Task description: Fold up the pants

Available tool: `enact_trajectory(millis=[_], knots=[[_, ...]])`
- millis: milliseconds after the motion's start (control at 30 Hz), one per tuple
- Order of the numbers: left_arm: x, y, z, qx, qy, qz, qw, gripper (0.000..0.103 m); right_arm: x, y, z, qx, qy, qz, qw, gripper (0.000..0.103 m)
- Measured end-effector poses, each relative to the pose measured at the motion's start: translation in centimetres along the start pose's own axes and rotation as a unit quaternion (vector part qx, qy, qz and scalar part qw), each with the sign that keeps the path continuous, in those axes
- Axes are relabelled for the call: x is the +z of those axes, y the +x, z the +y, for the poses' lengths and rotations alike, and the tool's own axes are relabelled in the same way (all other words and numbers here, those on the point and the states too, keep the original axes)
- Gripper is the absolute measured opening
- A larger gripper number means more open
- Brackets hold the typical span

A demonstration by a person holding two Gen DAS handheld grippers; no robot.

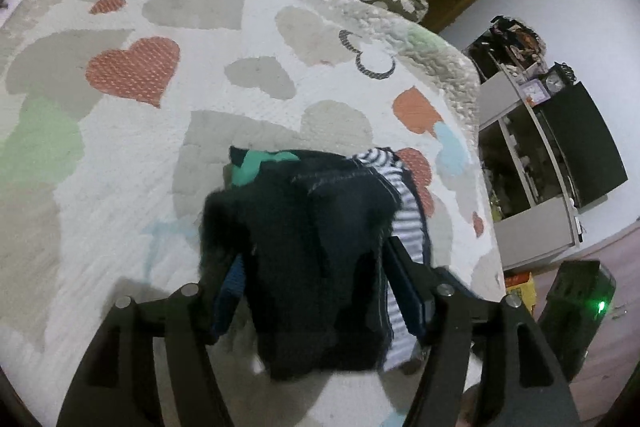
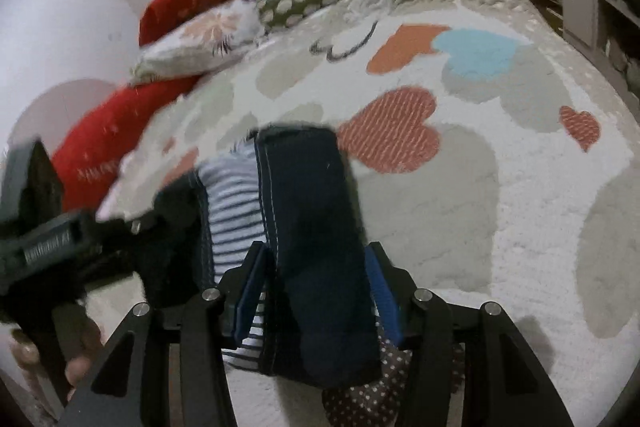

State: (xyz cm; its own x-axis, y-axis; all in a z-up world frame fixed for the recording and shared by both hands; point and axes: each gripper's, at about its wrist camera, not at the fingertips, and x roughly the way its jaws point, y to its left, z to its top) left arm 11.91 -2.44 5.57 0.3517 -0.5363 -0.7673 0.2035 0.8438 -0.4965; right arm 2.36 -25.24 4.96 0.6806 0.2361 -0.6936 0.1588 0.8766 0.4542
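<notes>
The pants (image 1: 316,259) are dark navy with a white-and-navy striped lining and a teal patch, bunched into a folded bundle above the bed. My left gripper (image 1: 312,275) is shut on the bundle, which fills the gap between its blue-padded fingers (image 1: 404,283). In the right wrist view the pants (image 2: 316,251) hang as a thick folded band with white stitching. My right gripper (image 2: 316,291) is shut on it. The left gripper's black body (image 2: 52,239) shows at the left, close beside.
A white bedspread with coloured hearts (image 1: 132,67) covers the bed. Pillows (image 2: 208,39) and a red cushion (image 2: 100,131) lie at the head. A dotted brown cloth (image 2: 372,395) lies under the right gripper. Shelves (image 1: 548,147) and a black device (image 1: 576,307) stand beyond the bed's right edge.
</notes>
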Motion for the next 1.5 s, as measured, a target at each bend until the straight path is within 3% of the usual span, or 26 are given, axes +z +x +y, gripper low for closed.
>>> enact_trajectory(millis=[167,300,433,533,600,667,767,900,1133,1300,1500], knots=[[-3.8,-4.8,-1.3,0.066,0.033,-0.072,0.9947,0.074,-1.9,-3.8,0.4,-0.015,-0.01,-0.031,0.999,0.06],[-7.2,-8.7,-2.1,0.133,0.046,-0.153,0.9782,0.082,-5.1,-5.3,0.8,-0.045,-0.03,-0.03,0.998,0.061],[-10.0,-12.8,-3.2,0.191,0.063,-0.242,0.9493,0.093,-7.4,-6.5,1.2,-0.056,-0.039,-0.022,0.997,0.061],[-12.3,-16.3,-4.5,0.224,0.083,-0.309,0.9205,0.103,-8.6,-7.8,1.5,-0.058,-0.037,-0.023,0.997,0.062],[-13.8,-18.5,-5.2,0.236,0.097,-0.343,0.904,0.103,-9.0,-8.7,2.0,-0.057,-0.042,-0.028,0.997,0.062],[-14.7,-19.8,-5.8,0.237,0.111,-0.356,0.8971,0.103,-9.5,-9.7,2.8,-0.062,-0.056,-0.037,0.996,0.064],[-15.6,-20.9,-6.4,0.209,0.134,-0.351,0.9028,0.103,-10.3,-10.7,4.0,-0.069,-0.078,-0.05,0.993,0.069],[-15.6,-19.9,-6.3,0.18,0.144,-0.306,0.9237,0.103,-11.3,-10.6,4.9,-0.079,-0.1,-0.046,0.991,0.072],[-15.4,-14.6,-3.5,0.163,0.089,-0.176,0.9667,0.103,-12.5,-8.7,5.0,-0.092,-0.107,-0.01,0.99,0.072],[-16.4,-11.8,-2.7,0.197,0.083,-0.126,0.9687,0.103,-12.9,-7.7,4.7,-0.097,-0.108,0.008,0.989,0.072],[-16.8,-10.4,-2.9,0.21,0.096,-0.11,0.9667,0.103,-13.4,-7.1,4.6,-0.103,-0.111,0.02,0.988,0.073]])
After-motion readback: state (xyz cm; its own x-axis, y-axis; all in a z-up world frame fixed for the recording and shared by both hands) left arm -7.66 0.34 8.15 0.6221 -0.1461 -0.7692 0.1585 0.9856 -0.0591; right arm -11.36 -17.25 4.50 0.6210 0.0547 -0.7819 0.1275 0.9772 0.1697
